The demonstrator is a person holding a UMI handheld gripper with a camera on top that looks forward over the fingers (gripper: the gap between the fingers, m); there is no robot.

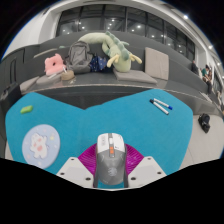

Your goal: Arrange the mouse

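Glass-walled office (120, 22) behind a grey desk (170, 85) bearing a teal mat (100, 115).

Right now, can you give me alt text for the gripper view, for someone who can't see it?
A grey computer mouse sits between the gripper fingers on a turquoise desk mat. A round coaster lies left of it and a pen further back to the right; plush toys rest beyond the mat.
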